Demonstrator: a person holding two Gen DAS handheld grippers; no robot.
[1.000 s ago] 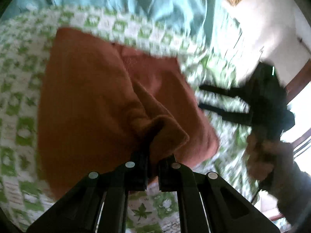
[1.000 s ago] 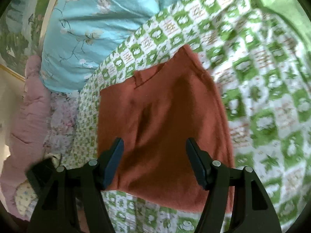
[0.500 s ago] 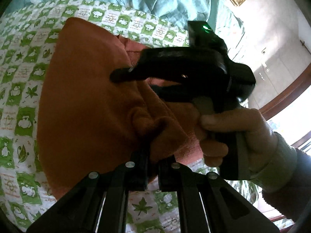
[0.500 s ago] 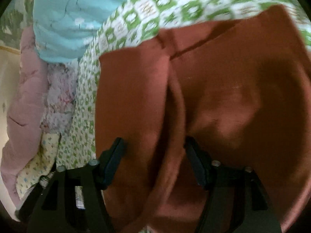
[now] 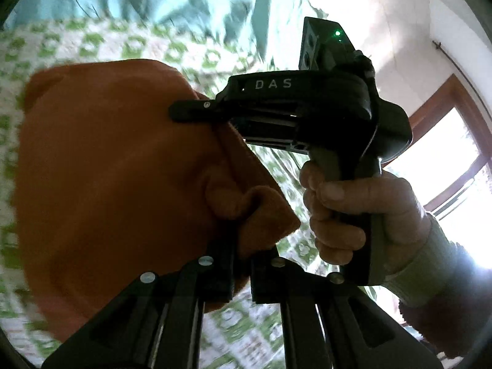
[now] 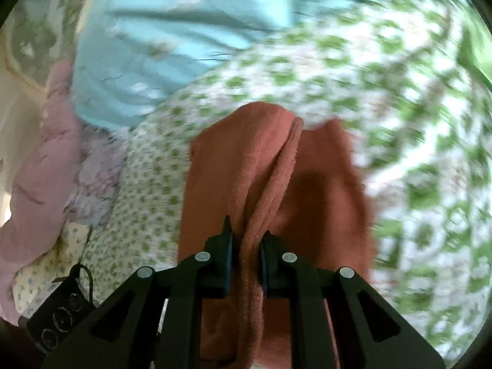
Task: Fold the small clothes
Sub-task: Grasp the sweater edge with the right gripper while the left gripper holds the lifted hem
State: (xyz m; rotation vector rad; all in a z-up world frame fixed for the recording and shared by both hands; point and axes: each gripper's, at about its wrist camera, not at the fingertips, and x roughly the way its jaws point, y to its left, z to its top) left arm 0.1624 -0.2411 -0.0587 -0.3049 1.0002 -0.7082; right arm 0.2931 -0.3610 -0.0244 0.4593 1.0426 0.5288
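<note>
A rust-orange knit garment (image 5: 107, 169) lies on a green-and-white checked bedspread (image 5: 92, 43). My left gripper (image 5: 241, 246) is shut on a bunched corner of the garment. In the left wrist view my right gripper (image 5: 196, 112) reaches in from the right, held by a hand (image 5: 353, 212), with its fingers on the garment's upper edge. In the right wrist view my right gripper (image 6: 246, 240) is shut on a raised fold of the garment (image 6: 270, 178), which hangs lifted off the bedspread (image 6: 399, 123).
A light blue floral pillow (image 6: 172, 40) lies at the head of the bed. A pink quilted blanket (image 6: 40, 160) sits at the left. A window with a wooden frame (image 5: 446, 141) is at the right. Both views are motion-blurred.
My right gripper has closed on a fold of the garment and lifted it. My left gripper keeps its hold on the corner and has risen with it.
</note>
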